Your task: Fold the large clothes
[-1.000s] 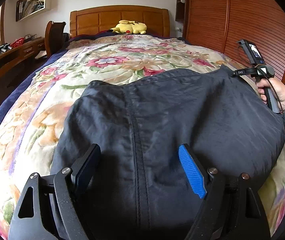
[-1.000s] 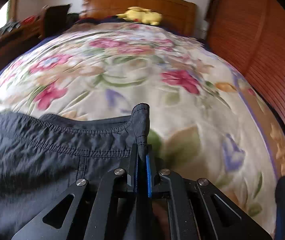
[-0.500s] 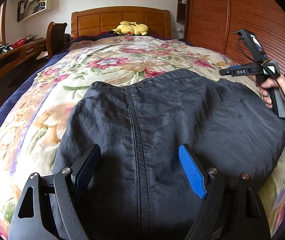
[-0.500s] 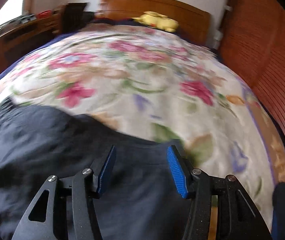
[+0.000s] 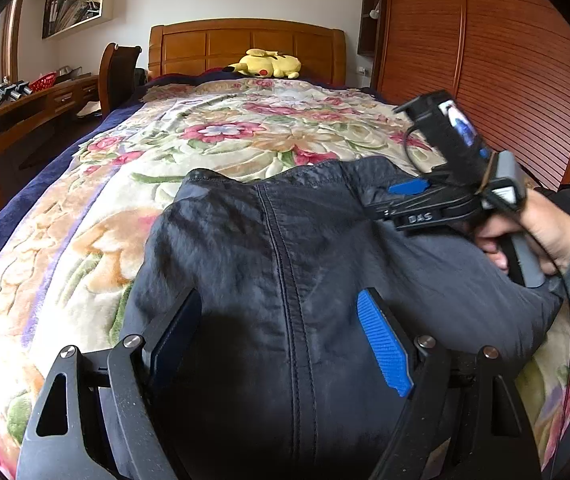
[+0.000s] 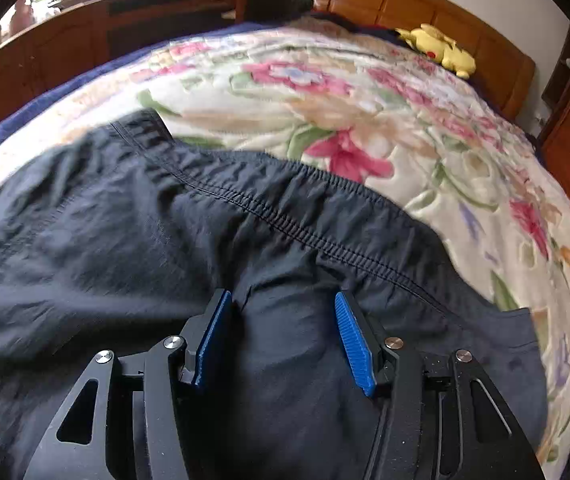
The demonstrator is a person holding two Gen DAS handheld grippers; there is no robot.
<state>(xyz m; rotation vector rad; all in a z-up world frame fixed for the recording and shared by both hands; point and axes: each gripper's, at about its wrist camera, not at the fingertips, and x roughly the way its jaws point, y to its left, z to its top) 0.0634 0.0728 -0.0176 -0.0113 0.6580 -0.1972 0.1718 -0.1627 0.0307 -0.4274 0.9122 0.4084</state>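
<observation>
The dark trousers [image 5: 285, 264] lie on the floral bedspread [image 5: 97, 216], centre seam running lengthwise toward the headboard [image 5: 245, 46]. Left gripper [image 5: 285, 340] and right gripper [image 6: 283, 340] both hover spread apart over the fabric, gripping nothing.

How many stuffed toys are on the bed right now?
1. A yellow plush toy lies at the far end of the bed, against the wooden headboard. Others could be hidden behind the dark garment.
</observation>
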